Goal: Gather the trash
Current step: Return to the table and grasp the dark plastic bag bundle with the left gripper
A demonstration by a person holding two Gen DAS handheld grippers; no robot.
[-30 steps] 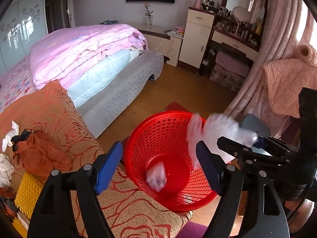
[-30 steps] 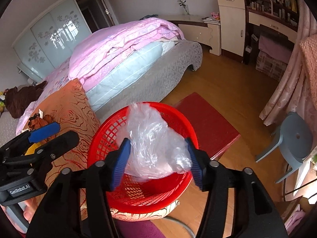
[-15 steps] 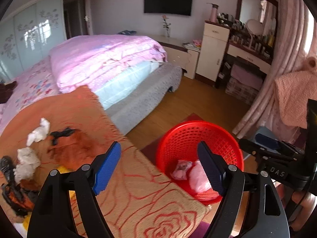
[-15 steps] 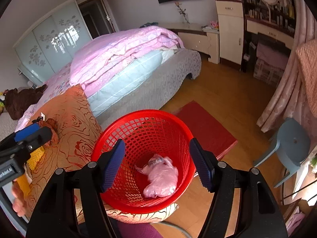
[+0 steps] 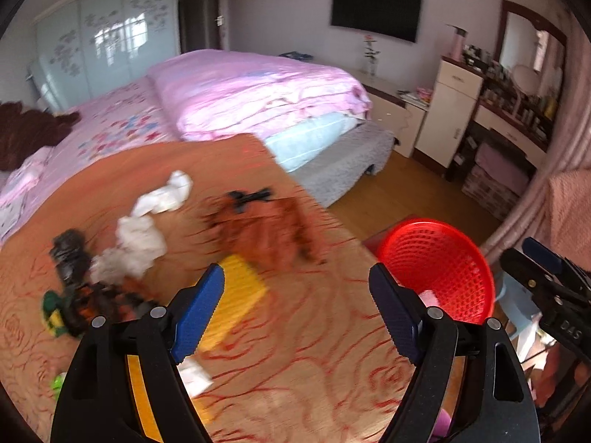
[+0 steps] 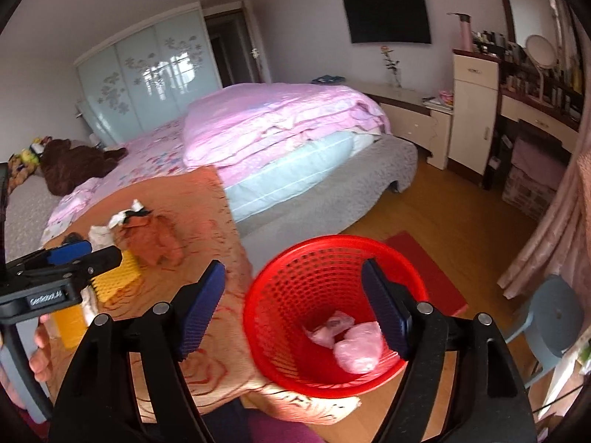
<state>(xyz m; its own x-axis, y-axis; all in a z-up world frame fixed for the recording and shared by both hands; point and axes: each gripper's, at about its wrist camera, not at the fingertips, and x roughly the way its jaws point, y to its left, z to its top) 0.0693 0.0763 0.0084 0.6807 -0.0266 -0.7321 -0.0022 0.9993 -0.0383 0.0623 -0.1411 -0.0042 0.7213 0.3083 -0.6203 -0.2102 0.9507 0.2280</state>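
Since half a second earlier, the left gripper point(image 5: 295, 310) had swung away from the red basket point(image 5: 443, 258) toward the orange patterned cloth point(image 5: 314, 350), so the basket now sat at the right of its view and the litter on the cloth filled the left. Both of its blue-padded jaws stood wide apart with nothing between them. Ahead of them, blurred, lay a yellow comb-like piece point(image 5: 236, 302) just past the left jaw, a rust-brown crumpled rag point(image 5: 266, 229) farther on, white crumpled tissues point(image 5: 147, 221) to the left of that, and a dark tangle of scraps point(image 5: 77, 288) near the left edge. None of it touched the jaws. The right gripper point(image 6: 295, 310) hung above the red basket point(image 6: 295, 332), its jaws likewise spread and empty, the right jaw over the basket's opening and the left jaw over the cloth beside it. Two pink plastic bags point(image 6: 351, 343) lay on the basket's bottom, well below the jaws and nearer the right one. From the right wrist view the left gripper point(image 6: 70, 262) showed at the left, over the yellow piece point(image 6: 118, 277).
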